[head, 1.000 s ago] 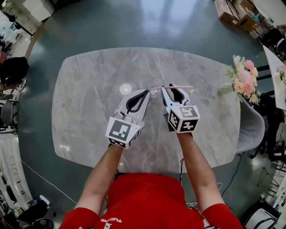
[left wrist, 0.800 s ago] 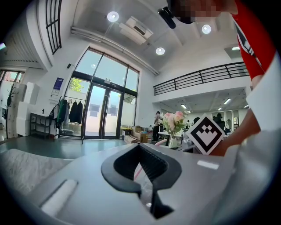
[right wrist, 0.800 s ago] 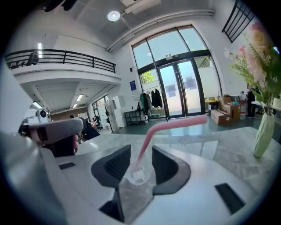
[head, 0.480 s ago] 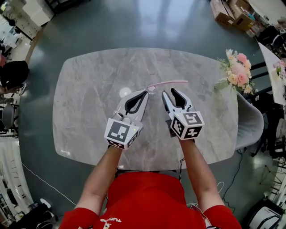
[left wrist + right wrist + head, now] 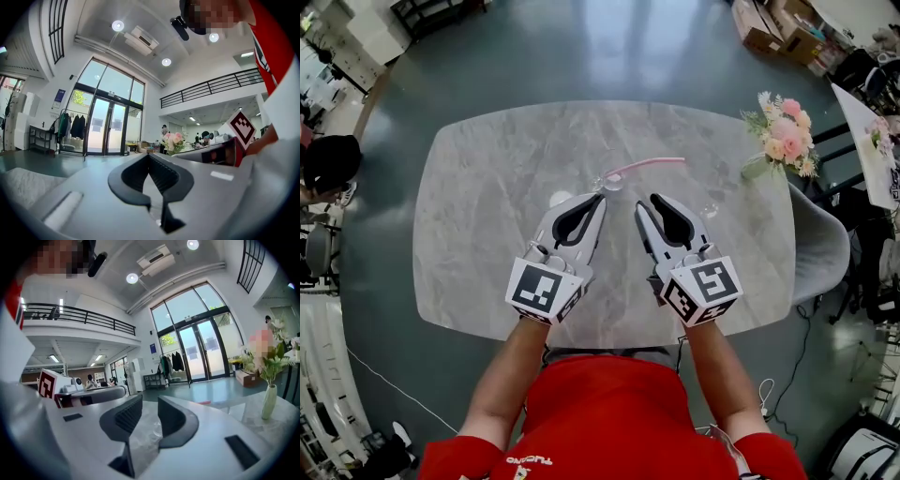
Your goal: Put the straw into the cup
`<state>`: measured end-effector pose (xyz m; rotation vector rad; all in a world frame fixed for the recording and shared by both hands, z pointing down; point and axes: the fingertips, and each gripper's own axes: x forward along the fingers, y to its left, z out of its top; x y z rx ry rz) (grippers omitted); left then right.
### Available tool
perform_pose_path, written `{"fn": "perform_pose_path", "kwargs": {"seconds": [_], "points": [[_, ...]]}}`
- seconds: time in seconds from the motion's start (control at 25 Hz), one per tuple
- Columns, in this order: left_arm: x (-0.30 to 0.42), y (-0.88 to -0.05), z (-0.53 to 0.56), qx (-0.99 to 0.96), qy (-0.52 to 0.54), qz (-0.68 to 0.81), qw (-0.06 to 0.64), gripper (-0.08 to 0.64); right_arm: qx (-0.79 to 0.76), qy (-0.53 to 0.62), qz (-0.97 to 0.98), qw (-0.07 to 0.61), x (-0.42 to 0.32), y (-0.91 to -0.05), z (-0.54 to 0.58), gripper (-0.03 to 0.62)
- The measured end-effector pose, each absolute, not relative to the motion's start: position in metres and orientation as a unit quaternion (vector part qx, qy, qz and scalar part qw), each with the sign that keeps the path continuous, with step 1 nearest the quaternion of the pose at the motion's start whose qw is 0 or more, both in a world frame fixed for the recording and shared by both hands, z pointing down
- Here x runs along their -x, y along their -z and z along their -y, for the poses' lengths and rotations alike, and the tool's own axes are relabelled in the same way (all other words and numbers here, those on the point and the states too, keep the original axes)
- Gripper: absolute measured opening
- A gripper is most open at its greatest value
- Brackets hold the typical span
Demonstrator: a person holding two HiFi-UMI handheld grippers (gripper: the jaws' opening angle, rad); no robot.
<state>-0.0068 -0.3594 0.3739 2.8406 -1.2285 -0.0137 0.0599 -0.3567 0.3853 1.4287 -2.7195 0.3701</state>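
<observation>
A clear cup [image 5: 608, 179] stands near the middle of the marble table [image 5: 487, 187]. A pink straw [image 5: 645, 165] has its lower end in the cup and leans out over the rim to the right. Both grippers hover nearer me than the cup, apart from it. My left gripper [image 5: 599, 198] [image 5: 149, 157] is shut with nothing between its tips. My right gripper [image 5: 646, 202] [image 5: 150, 401] has a gap between its pads. Its jaws are closing with nothing between them. Through that gap the glassy cup [image 5: 153, 428] shows faintly below.
A vase of pink flowers [image 5: 783, 136] [image 5: 268, 401] stands at the table's right end, with a grey chair [image 5: 821, 251] beside it. Cardboard boxes [image 5: 773, 26] lie on the floor beyond. The table's near edge [image 5: 609, 345] is just under my wrists.
Both grippers have drawn back toward me and risen from the cup. The right gripper was round the straw a second ago and is now off it. The straw stays leaning in the cup.
</observation>
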Motion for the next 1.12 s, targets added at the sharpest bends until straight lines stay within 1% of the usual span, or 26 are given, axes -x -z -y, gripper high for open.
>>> {"fn": "perform_pose_path", "kwargs": {"seconds": [0.2, 0.36, 0.68, 1.12], "points": [[0.008, -0.350, 0.338, -0.920, 0.017, 0.392, 0.014, 0.006, -0.451, -0.099, 0.887, -0.001, -0.051, -0.354, 0.333, 0.062], [0.010, -0.335, 0.322, -0.921, 0.022, 0.388, 0.006, 0.006, -0.442, -0.083, 0.893, -0.008, -0.044, -0.337, 0.316, 0.037], [0.012, -0.318, 0.296, -0.927, 0.026, 0.375, -0.001, 0.006, -0.438, -0.062, 0.897, -0.015, -0.035, -0.319, 0.289, 0.018], [0.015, -0.308, 0.273, -0.929, 0.035, 0.367, 0.008, 0.006, -0.436, -0.040, 0.899, -0.014, -0.028, -0.302, 0.264, 0.002]]}}
